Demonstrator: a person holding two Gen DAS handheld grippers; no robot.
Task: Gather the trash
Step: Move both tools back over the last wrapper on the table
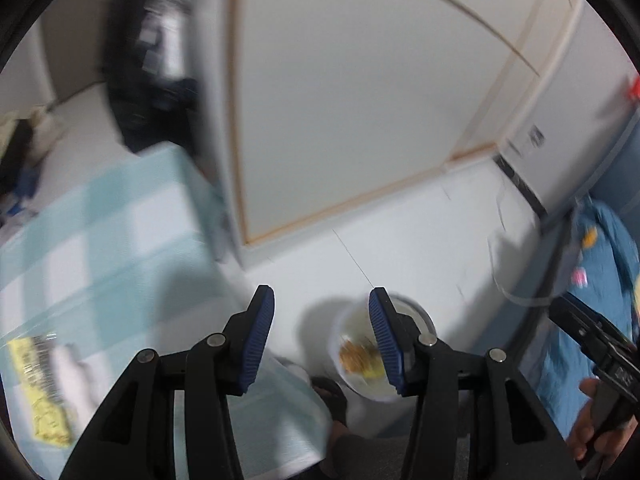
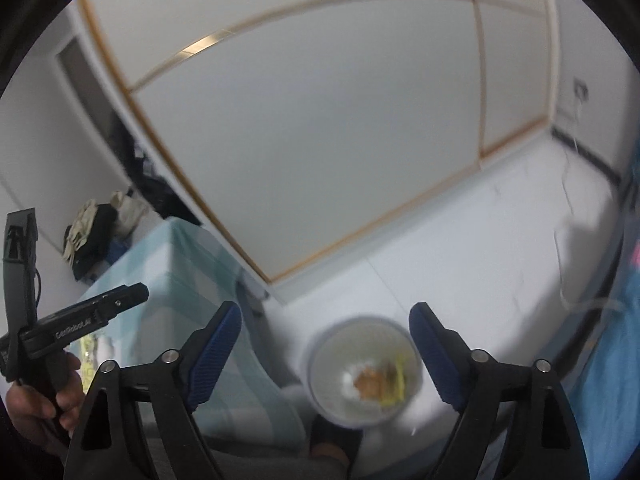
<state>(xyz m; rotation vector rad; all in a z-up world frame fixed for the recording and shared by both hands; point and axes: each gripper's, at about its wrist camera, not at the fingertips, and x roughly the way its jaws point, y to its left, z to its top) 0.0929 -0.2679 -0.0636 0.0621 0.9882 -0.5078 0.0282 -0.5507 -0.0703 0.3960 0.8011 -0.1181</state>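
Both tools, left [image 1: 322, 336] and right [image 2: 326, 356], hang released above one bin [image 2: 364, 372] holding scraps.

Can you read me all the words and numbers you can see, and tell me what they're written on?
"GenRobot.AI": white letters on the black body of the left hand-held gripper, seen from the right wrist camera.
Yellow packet on the checked cloth: print too blurred to read.
Dark label on the white wall: too blurred to read.
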